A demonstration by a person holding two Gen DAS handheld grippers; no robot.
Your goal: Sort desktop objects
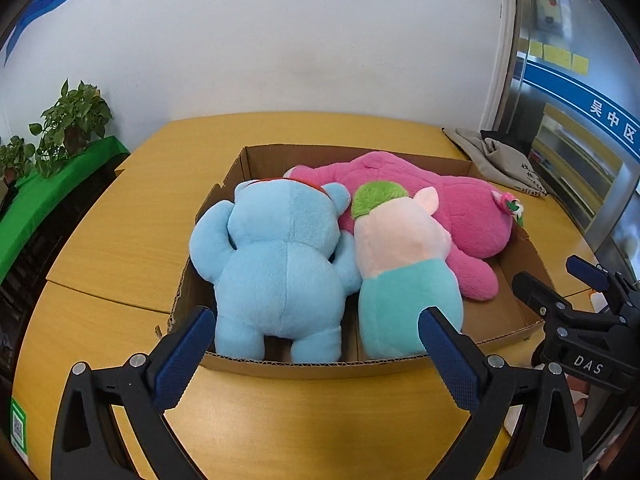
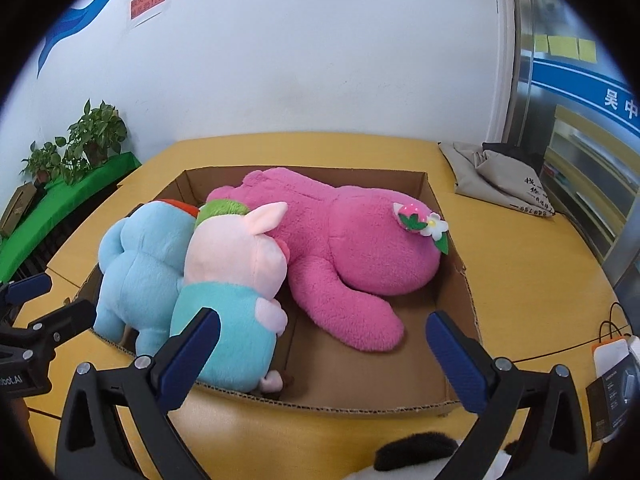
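A shallow cardboard box (image 1: 256, 364) (image 2: 452, 272) sits on the wooden table. In it lie a light blue plush bear (image 1: 276, 264) (image 2: 136, 272), a pink pig plush in a teal shirt with a green tuft (image 1: 404, 276) (image 2: 232, 280), and a large magenta bear (image 1: 452, 204) (image 2: 352, 240) with a strawberry clip. My left gripper (image 1: 316, 344) is open and empty just before the box's near wall. My right gripper (image 2: 324, 348) is open and empty over the box's near edge; it also shows in the left wrist view (image 1: 560, 284). A black and white furry thing (image 2: 416, 456) shows under the right gripper.
A grey cloth bag (image 1: 504, 160) (image 2: 500, 176) lies at the table's far right. Potted plants (image 1: 72, 120) on a green stand are at the left. A white device with cables (image 2: 612, 360) lies at the right edge. A white wall is behind.
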